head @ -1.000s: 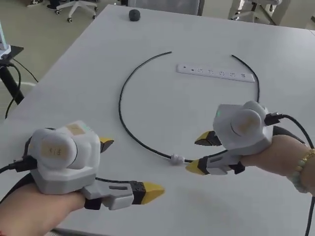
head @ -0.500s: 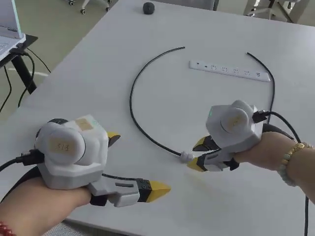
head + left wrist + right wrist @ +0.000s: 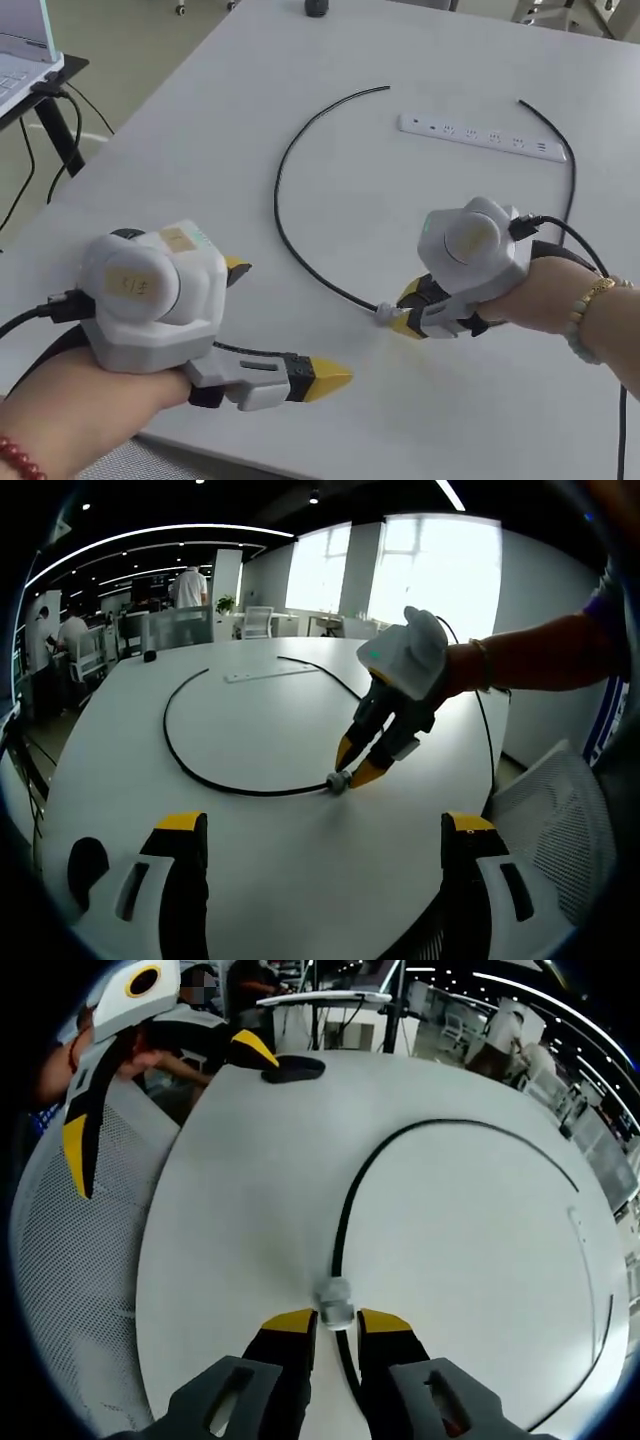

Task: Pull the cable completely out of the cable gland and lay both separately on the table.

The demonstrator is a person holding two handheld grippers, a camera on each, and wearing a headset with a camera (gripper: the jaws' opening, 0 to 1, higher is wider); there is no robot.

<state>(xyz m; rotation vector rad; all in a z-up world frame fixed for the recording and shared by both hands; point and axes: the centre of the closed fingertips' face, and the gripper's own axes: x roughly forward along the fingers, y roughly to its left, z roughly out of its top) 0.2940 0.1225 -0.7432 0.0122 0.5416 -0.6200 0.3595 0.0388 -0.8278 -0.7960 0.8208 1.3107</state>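
A long black cable (image 3: 285, 150) curves across the white table (image 3: 180, 140) and ends in a small pale cable gland (image 3: 384, 311). My right gripper (image 3: 407, 307) has its yellow-tipped jaws closed in on the gland's rear, where the cable (image 3: 350, 1190) enters the gland (image 3: 335, 1305). The left gripper view has this gripper (image 3: 355, 763) pinching at the gland (image 3: 338, 780). My left gripper (image 3: 285, 320) hovers near the table's front edge, open and holding nothing, well left of the gland. Its jaws (image 3: 325, 822) stand wide apart.
A white power strip (image 3: 480, 137) lies at the back right, inside the cable's loop end. A dark round object (image 3: 316, 8) sits at the far edge. A laptop (image 3: 20, 50) stands on a side stand to the left.
My right gripper's jaws have narrowed from wide apart to close around the gland. The left gripper stays open and roughly in place. The head camera has shifted.
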